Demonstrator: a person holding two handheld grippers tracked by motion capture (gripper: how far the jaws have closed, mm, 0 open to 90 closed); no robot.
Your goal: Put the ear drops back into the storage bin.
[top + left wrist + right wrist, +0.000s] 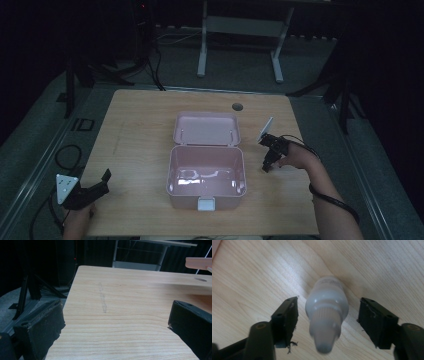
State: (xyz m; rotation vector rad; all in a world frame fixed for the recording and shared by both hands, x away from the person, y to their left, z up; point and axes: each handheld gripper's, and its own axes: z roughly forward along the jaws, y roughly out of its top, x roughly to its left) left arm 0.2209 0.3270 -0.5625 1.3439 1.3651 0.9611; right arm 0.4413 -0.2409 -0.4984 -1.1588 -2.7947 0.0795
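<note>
You are at the grasp step: your right gripper (328,322) stands half open around the bottle (327,312), which is upright on the table (140,125) right of the box (206,180), pads not touching, so next close them squarely on its neck.

Small white dropper bottle (327,312), ribbed cap, standing upright on the desk (262,277), right of the open pink box (206,172). Sits between the fingers (287,320), gap on both sides.
</note>
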